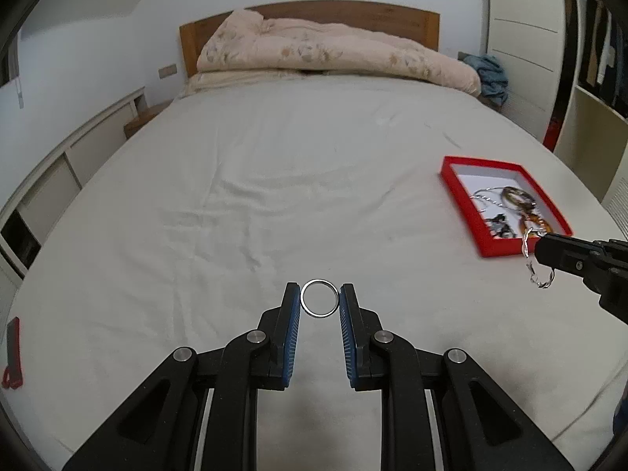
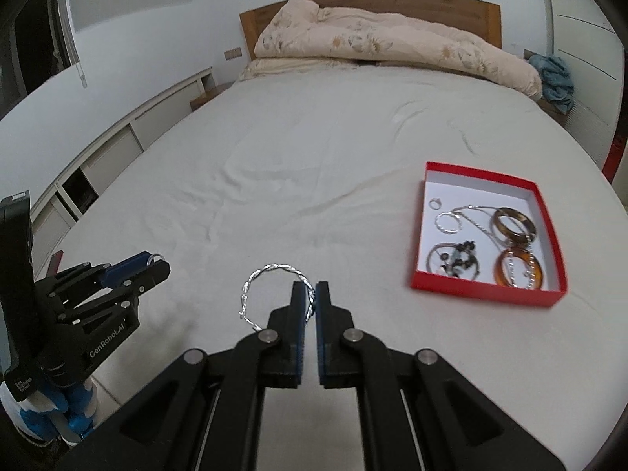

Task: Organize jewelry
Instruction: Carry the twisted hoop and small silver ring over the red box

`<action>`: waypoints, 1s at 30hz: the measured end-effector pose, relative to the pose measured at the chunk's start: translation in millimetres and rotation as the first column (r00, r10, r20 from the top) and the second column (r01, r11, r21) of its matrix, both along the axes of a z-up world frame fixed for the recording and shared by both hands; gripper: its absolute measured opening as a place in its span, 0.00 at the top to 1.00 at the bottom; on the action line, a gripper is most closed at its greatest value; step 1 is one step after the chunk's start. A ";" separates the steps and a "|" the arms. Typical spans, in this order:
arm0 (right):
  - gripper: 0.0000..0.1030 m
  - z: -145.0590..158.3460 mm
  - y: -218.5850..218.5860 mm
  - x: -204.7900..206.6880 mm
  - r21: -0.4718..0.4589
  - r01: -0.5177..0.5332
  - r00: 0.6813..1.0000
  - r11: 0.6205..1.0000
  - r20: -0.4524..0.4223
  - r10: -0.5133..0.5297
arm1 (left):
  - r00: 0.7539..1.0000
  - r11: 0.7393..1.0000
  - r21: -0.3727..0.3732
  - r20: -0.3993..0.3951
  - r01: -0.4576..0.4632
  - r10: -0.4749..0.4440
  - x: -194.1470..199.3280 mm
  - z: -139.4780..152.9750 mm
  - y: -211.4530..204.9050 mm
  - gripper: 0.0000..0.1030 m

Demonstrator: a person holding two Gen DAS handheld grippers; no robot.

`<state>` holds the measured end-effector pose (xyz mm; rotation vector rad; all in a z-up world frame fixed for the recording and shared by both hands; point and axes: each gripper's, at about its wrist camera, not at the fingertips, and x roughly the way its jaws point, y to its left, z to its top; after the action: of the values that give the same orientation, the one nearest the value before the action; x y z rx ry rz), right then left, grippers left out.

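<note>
My left gripper [image 1: 320, 303] is shut on a plain silver ring [image 1: 320, 286], pinched between its blue pads above the bed. The same gripper [image 2: 157, 262] shows at the left of the right wrist view with the ring [image 2: 155, 258] at its tips. My right gripper [image 2: 311, 294] is shut on a twisted silver hoop [image 2: 271, 271] that sticks out to its left. In the left wrist view the right gripper [image 1: 539, 249] enters from the right with the hoop [image 1: 539, 279] dangling. A red box [image 2: 482, 288] with a white inside lies on the bed to the right and holds amber bangles [image 2: 514, 225], a chain and other pieces.
The white bed sheet [image 1: 274, 196] spreads ahead, with a rolled floral quilt [image 1: 333, 55] and wooden headboard [image 1: 314, 10] at the far end. White shelving [image 1: 59, 165] runs along the left. A small red object [image 1: 13, 353] lies at the bed's left edge. A blue cloth [image 1: 490, 74] sits far right.
</note>
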<state>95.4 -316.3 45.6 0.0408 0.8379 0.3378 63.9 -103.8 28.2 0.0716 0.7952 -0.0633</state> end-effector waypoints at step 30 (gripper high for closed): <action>0.96 62.8 -155.0 -71.3 0.072 0.187 0.972 0.980 0.133 -0.195 | 0.970 0.970 0.092 0.074 0.224 -0.231 -23.3 66.6 -153.7 0.81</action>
<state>24.1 -471.2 108.4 0.1505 0.6790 0.1815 40.6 -257.5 94.8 0.2433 0.7022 -0.2433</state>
